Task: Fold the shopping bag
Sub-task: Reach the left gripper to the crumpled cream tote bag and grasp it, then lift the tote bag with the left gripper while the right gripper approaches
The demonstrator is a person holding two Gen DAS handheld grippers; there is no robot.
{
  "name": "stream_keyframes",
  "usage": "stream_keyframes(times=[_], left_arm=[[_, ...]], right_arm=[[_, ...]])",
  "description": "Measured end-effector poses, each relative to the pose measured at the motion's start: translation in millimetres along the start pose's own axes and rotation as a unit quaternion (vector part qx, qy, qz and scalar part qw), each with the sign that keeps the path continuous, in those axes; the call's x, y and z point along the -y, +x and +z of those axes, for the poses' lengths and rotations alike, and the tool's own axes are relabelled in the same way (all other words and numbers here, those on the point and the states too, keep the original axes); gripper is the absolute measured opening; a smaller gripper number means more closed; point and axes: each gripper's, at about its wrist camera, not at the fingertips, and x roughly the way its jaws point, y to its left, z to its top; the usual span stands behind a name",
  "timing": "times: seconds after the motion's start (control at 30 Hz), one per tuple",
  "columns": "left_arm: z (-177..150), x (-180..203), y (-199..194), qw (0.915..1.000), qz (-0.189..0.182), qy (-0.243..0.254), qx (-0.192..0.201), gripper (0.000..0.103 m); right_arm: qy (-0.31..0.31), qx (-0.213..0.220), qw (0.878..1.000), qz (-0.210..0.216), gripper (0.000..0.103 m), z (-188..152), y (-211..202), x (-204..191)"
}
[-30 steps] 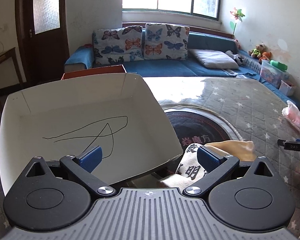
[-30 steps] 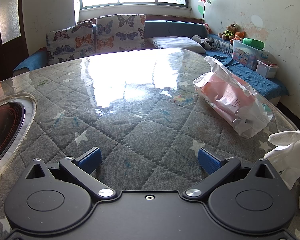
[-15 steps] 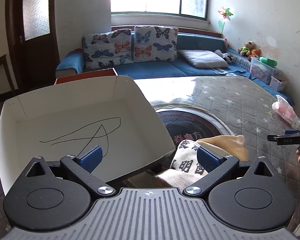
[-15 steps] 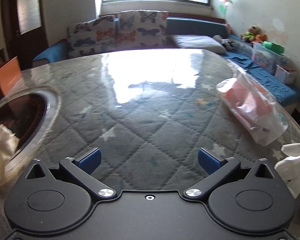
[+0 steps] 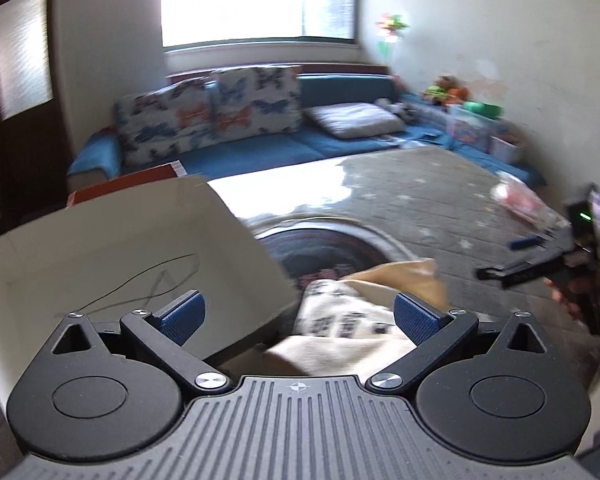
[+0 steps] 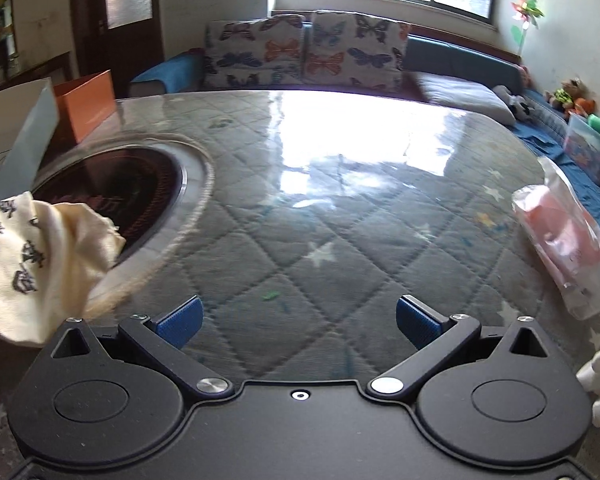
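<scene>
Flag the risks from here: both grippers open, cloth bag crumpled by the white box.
1. The cloth bag lies bunched against the white box; the left gripper, open above both, may catch the box wall along with the fabric.
2. The bag drapes over the round inset's rim, so a flat fold there looks unlikely.
3. The right gripper, open, is off to the side near the pink plastic packet, which a sweep could snag.

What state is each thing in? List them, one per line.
left gripper: open, empty.
right gripper: open, empty.
shopping bag: crumpled, unfolded, on the table.
white box: open.
plastic bag: lying on its side.
</scene>
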Motion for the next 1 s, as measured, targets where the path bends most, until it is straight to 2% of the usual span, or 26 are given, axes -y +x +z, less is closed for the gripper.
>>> stream_keyframes(times=[0.17,0.37,0.43,0.5,0.57,0.63,0.7,0.9,1.0], left_arm=[[-5,29,15,0.9976,-0.031,0.059,-0.018,0.102],[-13,43,31,0.9944,-0.046,0.091,-0.030,0.102],[-16,46,36,0.9927,-0.046,0.104,-0.040,0.093],[-21,49,42,0.9907,-0.044,0.117,-0.052,0.078],[-24,53,47,0.9886,-0.043,0.130,-0.063,0.073],[-27,54,47,0.9878,-0.054,0.134,-0.059,0.066],[-26,53,46,0.9876,-0.061,0.133,-0.057,0.053],[-32,47,42,0.9881,-0.088,0.114,-0.053,0.035],[-38,41,37,0.9884,-0.104,0.100,-0.048,0.033]], right_arm=[[-0.021,0.002,1.000,0.023,0.103,10,-5,-11],[-0.045,0.003,0.998,0.055,0.103,21,-10,-26],[-0.047,0.000,0.997,0.063,0.103,25,-10,-29],[-0.047,-0.001,0.996,0.077,0.103,29,-10,-33],[-0.049,-0.002,0.995,0.090,0.103,34,-10,-39],[-0.052,-0.003,0.994,0.101,0.103,37,-11,-44],[-0.060,-0.005,0.992,0.111,0.103,40,-11,-51],[-0.070,-0.016,0.989,0.127,0.098,44,-1,-66],[-0.063,-0.021,0.988,0.139,0.093,45,2,-68]])
